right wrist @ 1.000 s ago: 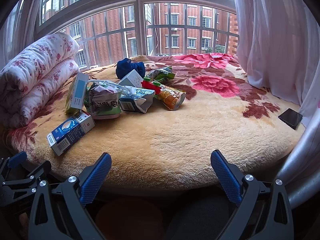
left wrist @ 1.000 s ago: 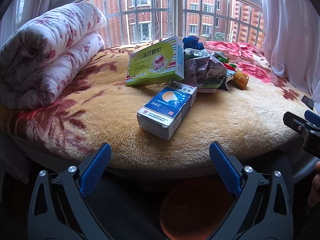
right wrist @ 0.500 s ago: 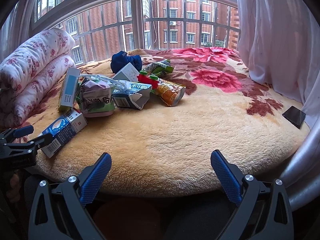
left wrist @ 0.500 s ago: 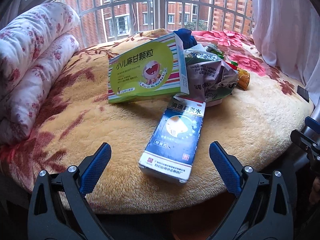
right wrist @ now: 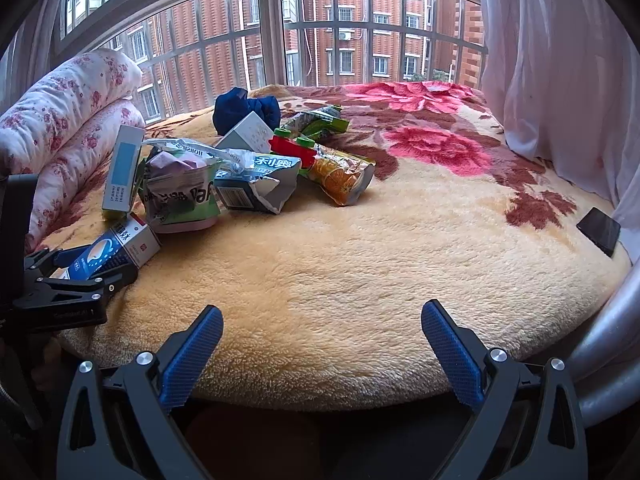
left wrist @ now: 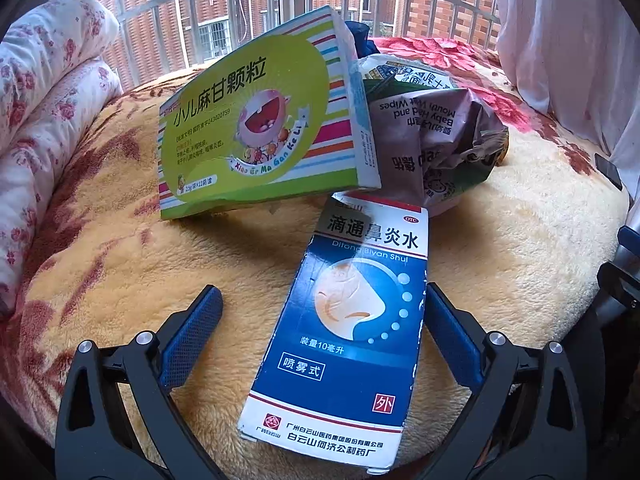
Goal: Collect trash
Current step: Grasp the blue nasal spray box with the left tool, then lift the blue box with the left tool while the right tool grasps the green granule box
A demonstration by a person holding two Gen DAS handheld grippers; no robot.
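A blue and white nasal-spray box [left wrist: 348,328] lies flat on the beige plush blanket [left wrist: 120,288], near its front edge. My left gripper [left wrist: 320,336] is open, with the box lying between its blue fingers [left wrist: 192,336], closer to the right one. Behind it lean a green medicine box [left wrist: 260,120] and a crumpled wet-wipes pack [left wrist: 440,140]. The right wrist view shows the left gripper [right wrist: 92,264] straddling the blue box [right wrist: 116,248]. My right gripper [right wrist: 320,352] is open and holds nothing, over the blanket's front edge.
The pile also holds a torn blue-grey carton [right wrist: 256,184], an orange juice pouch [right wrist: 340,176], a green pouch [right wrist: 320,120], a white box [right wrist: 248,136] and dark blue cloth [right wrist: 244,108]. A rolled floral quilt [right wrist: 68,120] lies left, a phone [right wrist: 598,230] right, beside the curtain [right wrist: 560,60].
My left gripper has moved forward over the blanket until the blue box lies between its fingers. The right gripper has edged slightly closer to the bed. Both stayed open.
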